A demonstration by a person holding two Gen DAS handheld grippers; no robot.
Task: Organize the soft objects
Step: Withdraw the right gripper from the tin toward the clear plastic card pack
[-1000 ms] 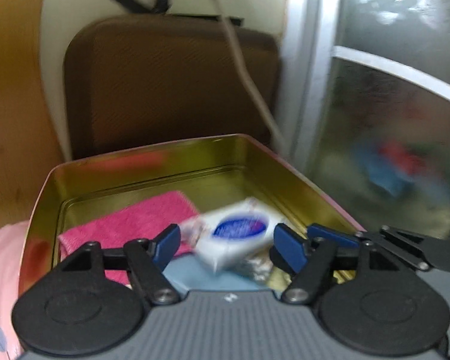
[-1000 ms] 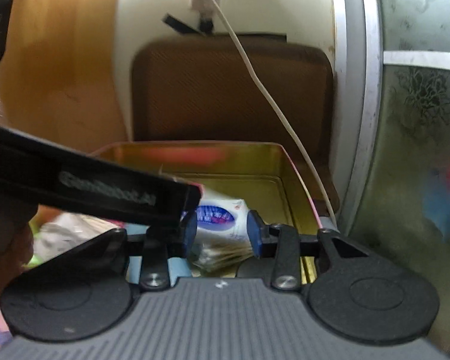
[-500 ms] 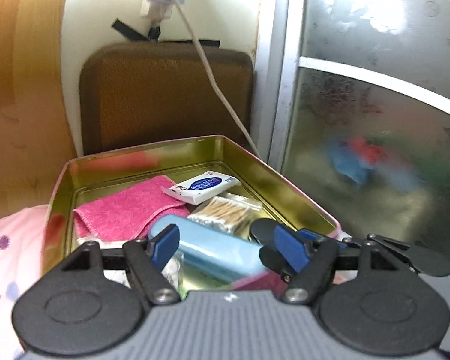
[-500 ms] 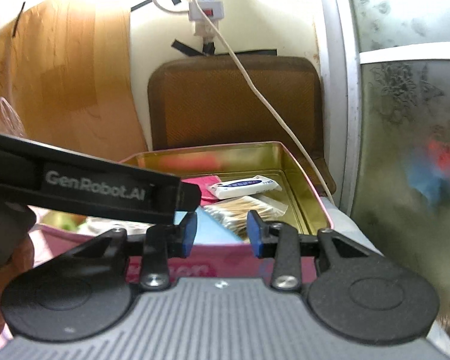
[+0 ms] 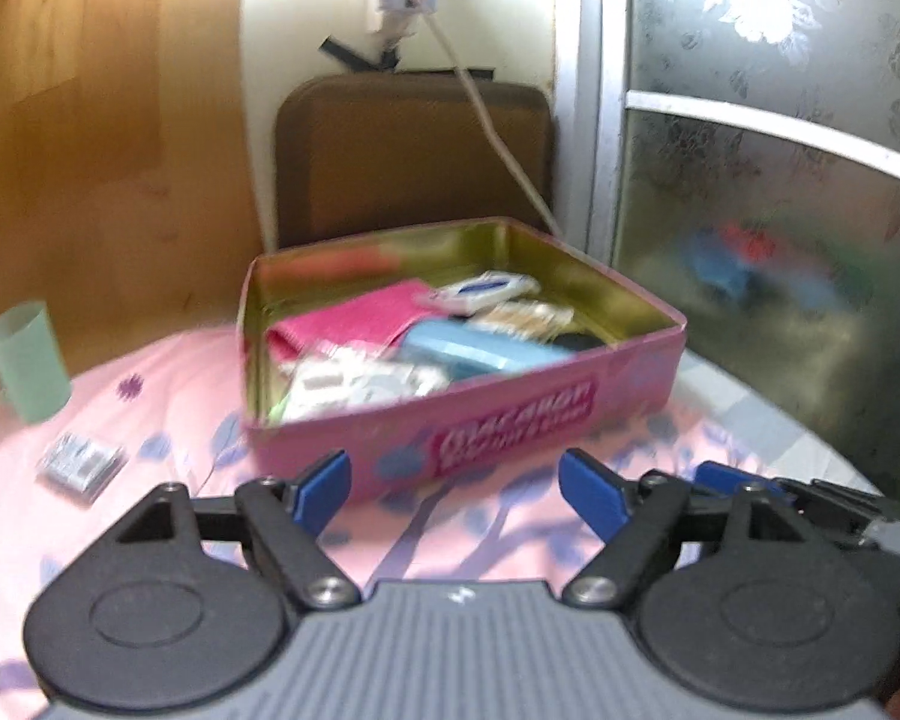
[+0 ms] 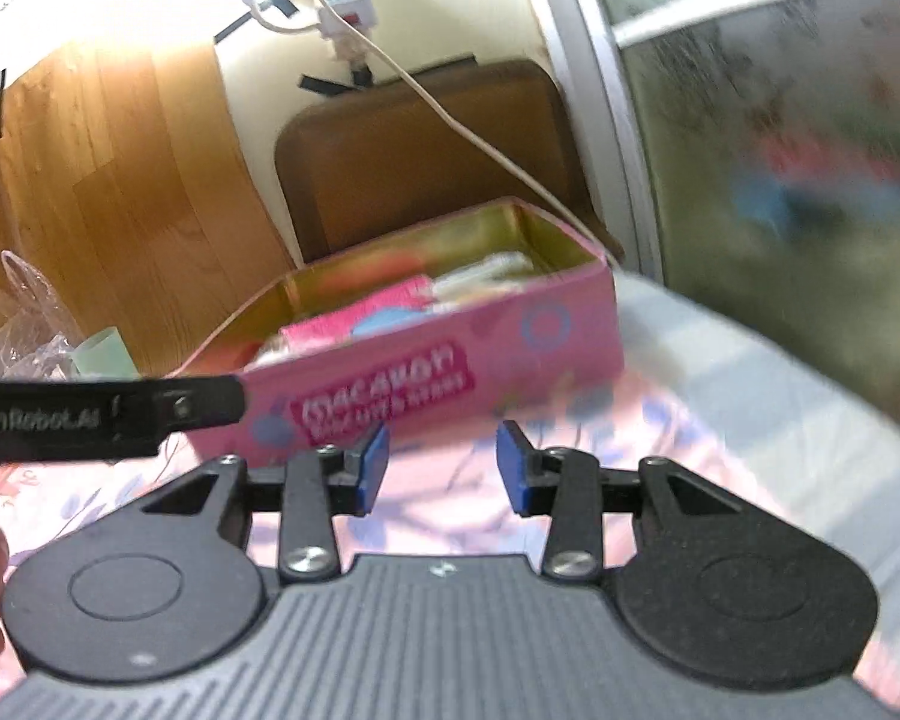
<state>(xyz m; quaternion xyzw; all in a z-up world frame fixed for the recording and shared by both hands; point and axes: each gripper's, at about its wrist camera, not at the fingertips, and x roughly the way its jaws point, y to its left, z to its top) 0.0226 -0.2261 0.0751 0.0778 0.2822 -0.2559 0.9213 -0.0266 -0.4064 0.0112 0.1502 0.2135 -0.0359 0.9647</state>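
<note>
Progress: judged well advanced. The pink biscuit tin (image 5: pixel 510 414) stands on the table (image 5: pixel 168 420), on a pink floral cloth, and holds a folded pink terry towel (image 5: pixel 354 321), a tissue pack (image 5: pixel 489 288), a light-blue case (image 5: pixel 474 351), a bag of cotton swabs (image 5: pixel 531 315) and crinkled clear packets (image 5: pixel 354 384). Outstanding: one small foil-like packet (image 5: pixel 81 459) lies on the cloth left of the tin, near a pale green cup (image 5: pixel 27 360).

Both tools empty: left gripper (image 5: pixel 453 489) with jaws spread wide, right gripper (image 6: pixel 442 468) parted, each short of the tin's front wall.

Materials: tin rigid, gold-lined, rounded corners; towel nubbed and soft; packets glossy, pliable.
</note>
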